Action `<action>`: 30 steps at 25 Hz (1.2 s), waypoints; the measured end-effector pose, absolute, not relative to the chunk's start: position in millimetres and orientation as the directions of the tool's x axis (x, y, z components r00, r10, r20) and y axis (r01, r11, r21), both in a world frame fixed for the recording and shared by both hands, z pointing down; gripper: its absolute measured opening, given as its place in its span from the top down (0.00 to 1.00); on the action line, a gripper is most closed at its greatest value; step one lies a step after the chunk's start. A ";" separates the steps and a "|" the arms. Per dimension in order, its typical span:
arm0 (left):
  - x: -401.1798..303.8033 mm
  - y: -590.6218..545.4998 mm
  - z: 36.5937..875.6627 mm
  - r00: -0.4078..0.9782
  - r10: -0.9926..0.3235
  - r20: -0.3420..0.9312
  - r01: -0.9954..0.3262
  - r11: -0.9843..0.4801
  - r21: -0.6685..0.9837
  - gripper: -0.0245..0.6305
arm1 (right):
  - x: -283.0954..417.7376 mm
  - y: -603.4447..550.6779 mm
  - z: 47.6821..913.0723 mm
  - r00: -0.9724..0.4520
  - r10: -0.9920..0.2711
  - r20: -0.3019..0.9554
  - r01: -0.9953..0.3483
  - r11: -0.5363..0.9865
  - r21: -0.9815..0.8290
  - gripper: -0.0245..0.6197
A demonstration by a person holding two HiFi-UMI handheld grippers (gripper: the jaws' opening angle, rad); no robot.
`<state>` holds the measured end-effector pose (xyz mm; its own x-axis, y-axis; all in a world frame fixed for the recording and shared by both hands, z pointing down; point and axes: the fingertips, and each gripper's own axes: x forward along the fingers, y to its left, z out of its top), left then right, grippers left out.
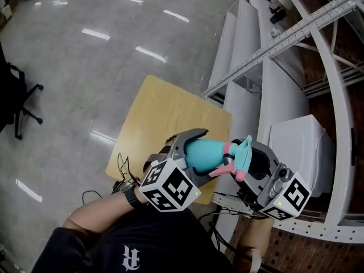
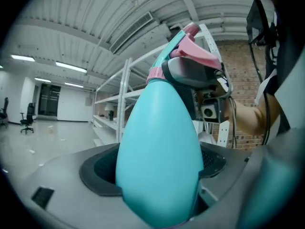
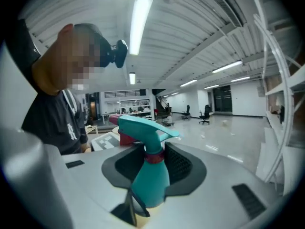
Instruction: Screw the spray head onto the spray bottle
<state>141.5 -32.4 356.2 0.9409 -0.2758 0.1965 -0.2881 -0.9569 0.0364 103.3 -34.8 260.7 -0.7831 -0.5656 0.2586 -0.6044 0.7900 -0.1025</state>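
The left gripper is clamped on the wide body of a teal spray bottle, both pads pressed against its sides. The right gripper is closed part-way on the teal spray head, which stands between its pads. The two grippers face each other, close together, in front of the person's chest. They hold the bottle in the air, lying nearly level, with its neck towards the right gripper. The spray head sits at the bottle's neck, with a pink collar where the two meet. Whether it is screwed tight cannot be told. Below lies a small wooden table on a shiny grey floor. White metal shelves stand to the right.
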 end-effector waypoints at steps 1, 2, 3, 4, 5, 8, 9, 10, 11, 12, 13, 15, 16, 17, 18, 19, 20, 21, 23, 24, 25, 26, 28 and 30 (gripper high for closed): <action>142.5 -28.5 354.2 0.949 -0.250 0.192 -0.263 -0.964 0.041 0.31 | 104.1 -31.5 259.0 -0.806 -0.535 0.255 -0.571 0.816 -0.093 0.76; 142.9 -26.3 353.2 0.953 -0.233 0.192 -0.245 -0.969 0.041 0.31 | 105.0 -29.6 258.3 -0.824 -0.509 0.251 -0.544 0.834 -0.093 0.76; 143.4 -25.1 353.1 0.956 -0.221 0.194 -0.233 -0.972 0.039 0.31 | 106.0 -28.6 258.5 -0.836 -0.489 0.251 -0.524 0.846 -0.099 0.76; 144.4 -24.1 353.7 0.957 -0.212 0.198 -0.224 -0.974 0.038 0.31 | 107.0 -27.8 259.3 -0.842 -0.474 0.256 -0.511 0.853 -0.103 0.76; 145.7 -22.8 354.6 0.959 -0.203 0.200 -0.214 -0.976 0.039 0.31 | 107.7 -26.9 260.4 -0.847 -0.461 0.265 -0.501 0.860 -0.103 0.76; 148.5 -17.7 356.6 0.965 -0.166 0.204 -0.179 -0.982 0.051 0.31 | 107.5 -22.6 258.8 -0.865 -0.422 0.270 -0.456 0.887 -0.074 0.76; 148.9 -16.3 356.9 0.967 -0.151 0.203 -0.167 -0.984 0.060 0.31 | 107.1 -20.7 253.8 -0.879 -0.410 0.244 -0.436 0.898 -0.062 0.76; 149.0 -15.4 357.1 0.970 -0.138 0.200 -0.155 -0.985 0.072 0.32 | 107.7 -19.3 247.9 -0.892 -0.401 0.209 -0.421 0.905 -0.062 0.76; 148.3 -15.2 357.0 0.972 -0.128 0.197 -0.147 -0.986 0.081 0.32 | 109.8 -19.1 244.7 -0.898 -0.398 0.189 -0.418 0.905 -0.079 0.76; 147.1 -15.5 356.8 0.972 -0.126 0.198 -0.145 -0.986 0.083 0.32 | 112.2 -20.6 246.0 -0.894 -0.402 0.195 -0.426 0.899 -0.099 0.76; 145.7 -16.1 356.9 0.971 -0.130 0.203 -0.148 -0.986 0.076 0.32 | 113.6 -22.6 249.7 -0.887 -0.409 0.215 -0.439 0.892 -0.109 0.76; 144.5 -16.8 357.8 0.966 -0.138 0.217 -0.155 -0.986 0.060 0.32 | 112.8 -24.1 255.4 -0.878 -0.413 0.243 -0.449 0.886 -0.113 0.76; 144.9 -17.1 358.2 0.964 -0.141 0.223 -0.157 -0.986 0.055 0.32 | 111.6 -23.6 256.5 -0.878 -0.410 0.248 -0.447 0.887 -0.116 0.76; 145.7 -17.2 358.4 0.963 -0.144 0.229 -0.159 -0.986 0.049 0.32 | 110.7 -23.2 257.5 -0.879 -0.406 0.252 -0.444 0.888 -0.117 0.76; 146.6 -17.3 358.5 0.961 -0.148 0.233 -0.162 -0.986 0.042 0.32 | 110.4 -23.1 258.8 -0.878 -0.403 0.259 -0.443 0.888 -0.120 0.76; 147.4 -17.4 358.6 0.959 -0.154 0.236 -0.167 -0.985 0.035 0.32 | 110.5 -23.4 260.3 -0.876 -0.402 0.267 -0.445 0.887 -0.125 0.76; 147.7 -18.0 358.7 0.957 -0.164 0.237 -0.176 -0.984 0.029 0.32 | 111.0 -23.9 261.6 -0.872 -0.404 0.275 -0.451 0.883 -0.132 0.76; 147.7 -19.2 358.9 0.954 -0.179 0.239 -0.190 -0.981 0.025 0.32 | 111.5 -24.9 262.8 -0.865 -0.413 0.284 -0.464 0.874 -0.143 0.76; 147.1 -23.6 361.7 0.944 -0.219 0.249 -0.233 -0.972 0.029 0.32 | 112.9 -30.1 265.9 -0.831 -0.465 0.305 -0.529 0.831 -0.173 0.76; 146.6 -27.1 365.2 0.935 -0.241 0.260 -0.259 -0.965 0.038 0.32 | 113.7 -35.1 269.1 -0.799 -0.509 0.320 -0.581 0.792 -0.189 0.76; 146.0 -31.7 370.3 0.925 -0.262 0.276 -0.285 -0.957 0.046 0.32 | 114.7 -41.3 273.9 -0.757 -0.557 0.341 -0.638 0.742 -0.204 0.76; 145.4 -36.5 376.5 0.915 -0.279 0.293 -0.308 -0.950 0.056 0.32 | 115.6 -48.0 280.0 -0.710 -0.601 0.366 -0.693 0.688 -0.216 0.76; 145.2 -43.4 387.8 0.908 -0.283 0.309 -0.328 -0.939 0.103 0.32 | 116.2 -59.1 292.4 -0.631 -0.657 0.412 -0.771 0.590 -0.239 0.76; 146.0 -44.9 392.3 0.919 -0.260 0.296 -0.321 -0.930 0.180 0.32 | 113.6 -63.4 298.7 -0.596 -0.678 0.430 -0.801 0.542 -0.256 0.76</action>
<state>146.0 -44.9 392.3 0.9193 -0.2597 0.2958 -0.3205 -0.9300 0.1797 113.6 -63.4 298.7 -0.5963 -0.6780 0.4299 -0.8006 0.5421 -0.2555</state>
